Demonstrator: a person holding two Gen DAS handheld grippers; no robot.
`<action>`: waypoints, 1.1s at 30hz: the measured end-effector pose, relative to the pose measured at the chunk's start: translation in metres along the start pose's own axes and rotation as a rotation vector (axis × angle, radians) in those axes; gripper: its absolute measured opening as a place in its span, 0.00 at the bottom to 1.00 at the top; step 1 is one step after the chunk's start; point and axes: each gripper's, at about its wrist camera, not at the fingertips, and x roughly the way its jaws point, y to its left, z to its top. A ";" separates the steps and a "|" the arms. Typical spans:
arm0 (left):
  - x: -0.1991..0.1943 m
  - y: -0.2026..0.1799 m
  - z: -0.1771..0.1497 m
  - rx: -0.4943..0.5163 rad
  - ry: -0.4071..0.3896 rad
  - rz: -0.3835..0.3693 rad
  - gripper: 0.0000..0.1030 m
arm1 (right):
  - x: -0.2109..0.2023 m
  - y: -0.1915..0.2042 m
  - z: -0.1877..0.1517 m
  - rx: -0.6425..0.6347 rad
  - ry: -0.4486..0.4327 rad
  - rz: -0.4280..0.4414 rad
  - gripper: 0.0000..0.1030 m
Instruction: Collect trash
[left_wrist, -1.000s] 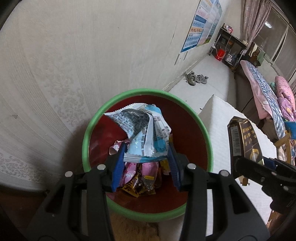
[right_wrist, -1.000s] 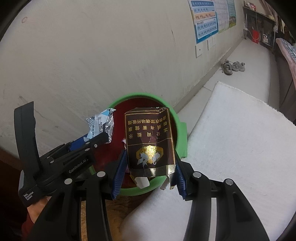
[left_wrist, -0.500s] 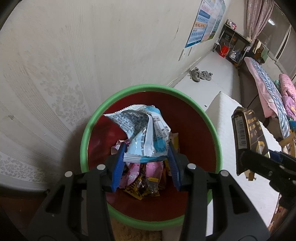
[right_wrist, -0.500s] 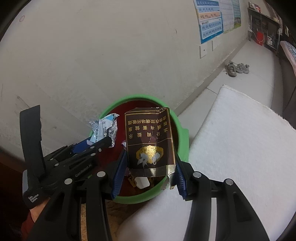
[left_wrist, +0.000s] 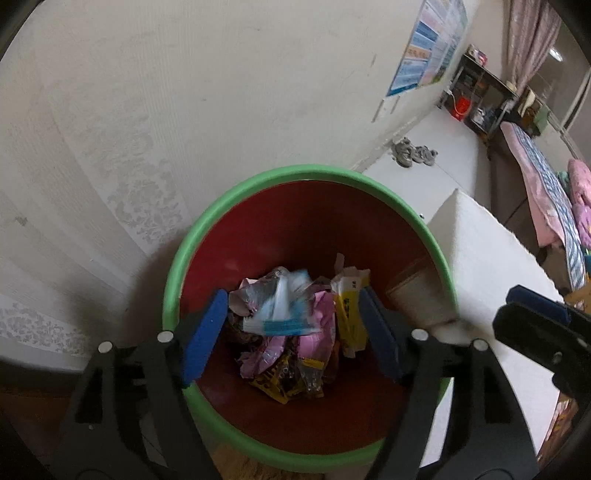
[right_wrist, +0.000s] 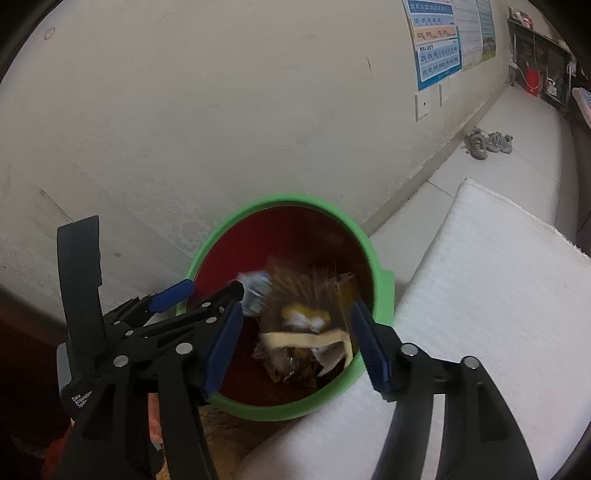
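A bin with a green rim (left_wrist: 295, 171) and red inside stands against the wall. My left gripper (left_wrist: 291, 295) hovers over it, jaws opening, pads clear of the blurred blue-and-white wrapper (left_wrist: 280, 310), which is dropping onto several pink and yellow wrappers (left_wrist: 288, 354). A blurred brown carton (left_wrist: 417, 295) falls by the right wall of the bin. In the right wrist view my right gripper (right_wrist: 295, 306) is above the bin rim (right_wrist: 280, 201), jaws opening, with the loose brown carton (right_wrist: 306, 295) blurred between and below the pads. The left gripper (right_wrist: 192, 291) shows at left.
A pale patterned wall (left_wrist: 184, 110) rises right behind the bin. A white padded block (right_wrist: 480, 295) lies to its right. A pair of shoes (right_wrist: 487, 144) sits by the wall farther off, with posters (right_wrist: 439, 48), a shelf and a bed beyond.
Both grippers have let go: the blue-and-white wrapper has left the left pads and the brown carton the right pads, and both are falling into the bin. Both sets of jaws stand wider.
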 end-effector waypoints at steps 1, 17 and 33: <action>0.000 0.002 0.000 -0.009 -0.001 0.008 0.74 | -0.001 -0.001 -0.001 0.000 -0.003 0.001 0.58; -0.129 -0.099 -0.023 0.054 -0.299 -0.075 0.95 | -0.178 -0.055 -0.076 0.039 -0.350 -0.076 0.78; -0.254 -0.222 -0.056 0.190 -0.617 -0.090 0.95 | -0.314 -0.081 -0.159 0.040 -0.768 -0.414 0.94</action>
